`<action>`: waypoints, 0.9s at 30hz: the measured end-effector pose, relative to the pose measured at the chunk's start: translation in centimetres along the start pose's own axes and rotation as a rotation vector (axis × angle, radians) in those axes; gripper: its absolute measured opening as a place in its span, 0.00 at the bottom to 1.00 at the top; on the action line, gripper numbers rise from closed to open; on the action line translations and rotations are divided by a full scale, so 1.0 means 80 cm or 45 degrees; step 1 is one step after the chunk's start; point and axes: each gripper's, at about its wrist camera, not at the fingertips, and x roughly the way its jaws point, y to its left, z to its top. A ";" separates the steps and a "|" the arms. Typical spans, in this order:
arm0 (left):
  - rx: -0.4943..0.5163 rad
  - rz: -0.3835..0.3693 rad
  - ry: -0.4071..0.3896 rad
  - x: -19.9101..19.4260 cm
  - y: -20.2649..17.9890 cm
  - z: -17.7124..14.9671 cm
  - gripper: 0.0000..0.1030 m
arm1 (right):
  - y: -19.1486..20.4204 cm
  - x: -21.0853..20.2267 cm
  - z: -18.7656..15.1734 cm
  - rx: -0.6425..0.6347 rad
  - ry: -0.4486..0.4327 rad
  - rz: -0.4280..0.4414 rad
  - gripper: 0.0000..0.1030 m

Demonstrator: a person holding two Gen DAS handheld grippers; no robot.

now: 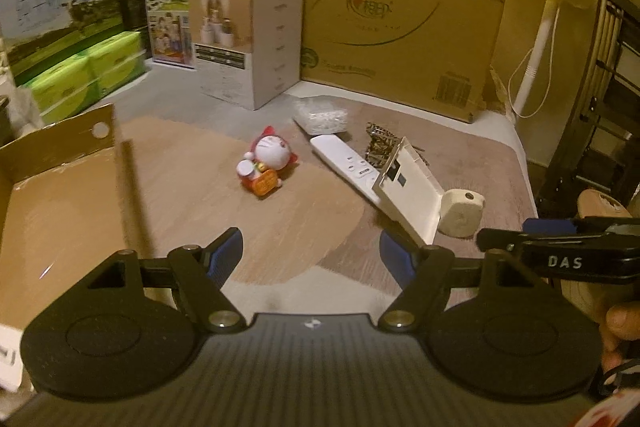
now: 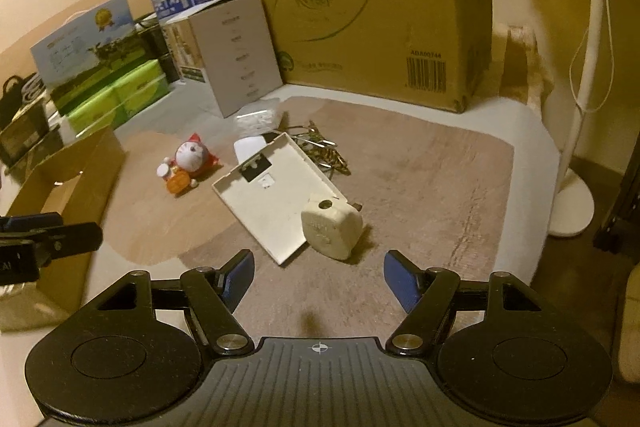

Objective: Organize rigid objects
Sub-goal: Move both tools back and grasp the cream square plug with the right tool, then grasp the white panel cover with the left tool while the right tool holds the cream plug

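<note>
The open cardboard box (image 1: pixel 56 211) holds nothing visible, while the cat figurine (image 1: pixel 266 165) lies ahead of both wide-open, empty tools (image 1: pixel 311 259) (image 2: pixel 319 281).

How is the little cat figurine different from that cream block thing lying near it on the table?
The cat figurine is colourful, red, white and orange, with a painted face; the cream block is one plain colour. The figurine lies alone on the mat, while the block sits against the flat white plastic cover. The block also looks bulkier and boxier. Both lie on the table, ungrasped.
</note>
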 end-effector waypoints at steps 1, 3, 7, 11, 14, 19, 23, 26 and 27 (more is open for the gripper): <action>0.006 -0.004 0.001 0.005 -0.002 0.002 0.71 | -0.002 0.005 0.002 0.024 0.005 0.004 0.69; 0.019 -0.010 0.007 0.019 -0.004 0.008 0.71 | -0.005 0.016 0.005 0.066 0.013 0.006 0.69; 0.025 -0.022 0.013 0.041 -0.006 0.016 0.71 | -0.011 0.038 0.009 0.137 0.012 -0.008 0.69; 0.030 -0.041 0.022 0.062 -0.005 0.023 0.71 | -0.014 0.057 0.013 0.171 -0.001 -0.040 0.68; 0.021 -0.057 0.030 0.073 -0.004 0.025 0.71 | -0.014 0.068 0.015 0.175 -0.006 -0.053 0.61; 0.013 -0.100 0.038 0.087 -0.005 0.027 0.71 | -0.012 0.082 0.017 0.151 0.000 -0.069 0.46; 0.043 -0.137 0.047 0.096 -0.015 0.028 0.71 | -0.015 0.079 0.017 0.122 -0.014 -0.079 0.45; 0.085 -0.171 0.050 0.105 -0.027 0.030 0.70 | -0.023 0.074 0.016 0.110 -0.018 -0.088 0.45; 0.102 -0.183 0.053 0.110 -0.032 0.030 0.70 | -0.026 0.072 0.016 0.109 -0.018 -0.091 0.45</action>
